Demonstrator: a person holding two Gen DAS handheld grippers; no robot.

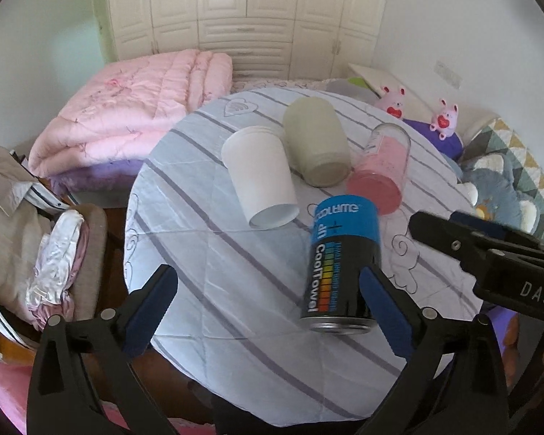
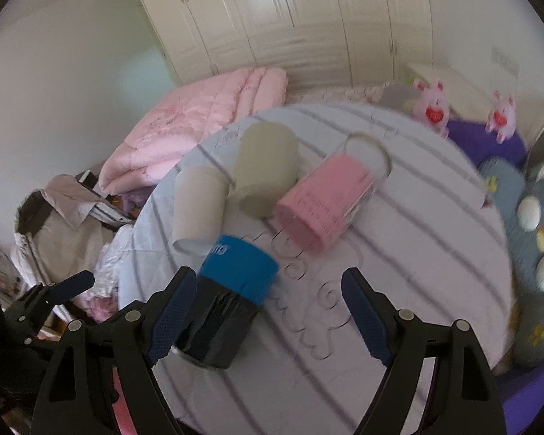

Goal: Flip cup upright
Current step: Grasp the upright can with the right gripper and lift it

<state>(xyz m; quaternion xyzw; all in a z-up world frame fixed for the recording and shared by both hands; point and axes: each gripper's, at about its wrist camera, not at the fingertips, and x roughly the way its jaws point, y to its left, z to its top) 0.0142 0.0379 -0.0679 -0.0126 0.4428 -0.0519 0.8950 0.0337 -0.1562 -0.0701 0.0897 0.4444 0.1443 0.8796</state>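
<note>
Four containers lie on their sides on a round table with a striped cloth (image 1: 206,253): a white paper cup (image 1: 259,177), a sage-green cup (image 1: 317,141), a clear glass with a pink sleeve (image 1: 380,166) and a blue-and-black can (image 1: 344,264). My left gripper (image 1: 268,282) is open above the table's near edge, the can just inside its right finger. My right gripper (image 2: 268,290) is open over the cloth, the can (image 2: 228,297) beside its left finger and the pink glass (image 2: 330,199) ahead. The right gripper also shows in the left wrist view (image 1: 482,246).
A folded pink quilt (image 1: 127,112) lies on the bed behind the table. Two pink plush toys (image 1: 444,117) and a blue cushion (image 2: 526,232) sit to the right. A pile of clothes (image 1: 25,232) lies on a chair at the left. White wardrobes (image 1: 243,18) fill the back wall.
</note>
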